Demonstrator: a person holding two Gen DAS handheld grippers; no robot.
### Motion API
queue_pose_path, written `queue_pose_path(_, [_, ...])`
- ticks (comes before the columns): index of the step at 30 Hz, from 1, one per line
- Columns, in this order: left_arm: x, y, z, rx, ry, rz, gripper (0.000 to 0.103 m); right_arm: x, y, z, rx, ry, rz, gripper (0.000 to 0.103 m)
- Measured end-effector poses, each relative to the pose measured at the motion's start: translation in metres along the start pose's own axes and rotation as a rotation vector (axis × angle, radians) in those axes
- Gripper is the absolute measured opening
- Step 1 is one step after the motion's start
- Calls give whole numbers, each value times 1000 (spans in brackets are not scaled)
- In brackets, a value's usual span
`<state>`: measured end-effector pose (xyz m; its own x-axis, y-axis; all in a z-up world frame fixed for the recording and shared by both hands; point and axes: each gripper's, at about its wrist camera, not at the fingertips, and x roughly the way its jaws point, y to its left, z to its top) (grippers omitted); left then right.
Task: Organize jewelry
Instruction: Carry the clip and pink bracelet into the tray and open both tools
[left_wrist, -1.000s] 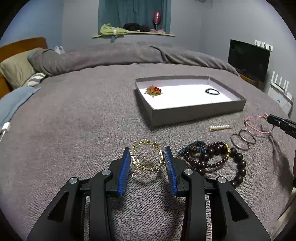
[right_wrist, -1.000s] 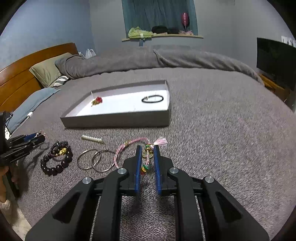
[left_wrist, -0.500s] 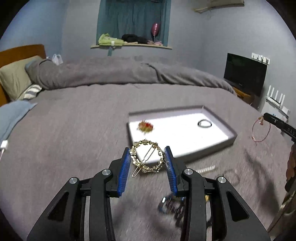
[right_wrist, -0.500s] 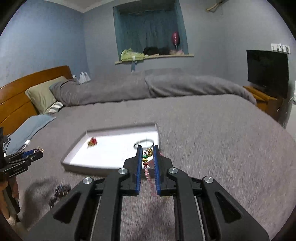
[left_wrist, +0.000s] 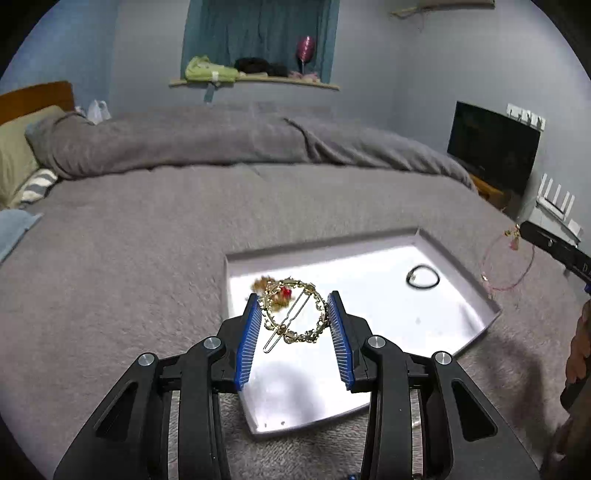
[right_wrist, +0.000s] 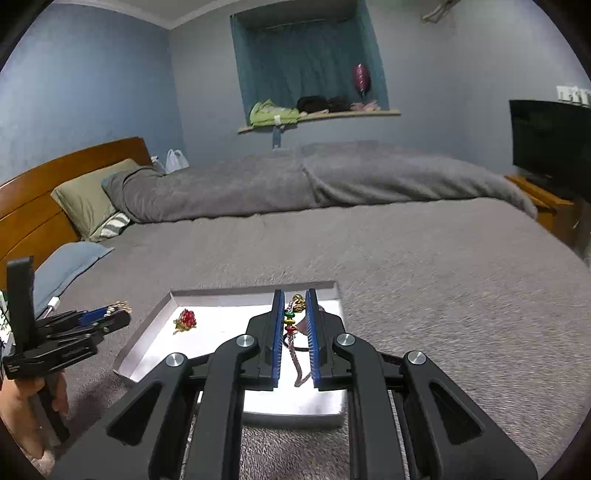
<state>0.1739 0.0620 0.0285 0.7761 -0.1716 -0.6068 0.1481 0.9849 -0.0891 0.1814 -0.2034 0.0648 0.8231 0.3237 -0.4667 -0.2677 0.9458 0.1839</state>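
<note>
Left gripper (left_wrist: 291, 314): clamped on the gold hair clip (left_wrist: 293, 314), blue pads pressing its rim from both sides, the wire pin hanging down toward the camera.
Hair clip, place: held in the air over the near left part of the tray (left_wrist: 458, 254), clear of the tray floor.
Right gripper (right_wrist: 294, 325): nearly closed, pinching the pink cord bracelet (right_wrist: 293, 343) between its pads; gold charm and green, yellow and red beads sat at the tips.
Bracelet, place: it dangled above the tray's near right part in the right wrist view; in the left wrist view its loop (left_wrist: 508, 262) hung from the right gripper's tip just off the tray's far right corner.
Tray: a shallow grey tray with a white floor, lying on the grey blanket (left_wrist: 147, 240).
Inside the tray: a small gold-and-red piece (right_wrist: 185, 319) at the left, a black hair tie (left_wrist: 423, 277) toward the far right; the two lay well apart.
Hands: a hand (right_wrist: 22, 410) gripped the left gripper's handle at the near left edge of the right wrist view.
Room: pillows (right_wrist: 86, 195) and a wooden headboard (right_wrist: 33, 192) at the far left, a dark screen (left_wrist: 493, 146) at the far right, a shelf (left_wrist: 255, 79) with clothes on the far wall.
</note>
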Motion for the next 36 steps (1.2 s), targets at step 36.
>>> queue_pose_path(36, [55, -2, -35, 76, 219, -12, 39, 69, 0, -54, -68, 272, -66, 12])
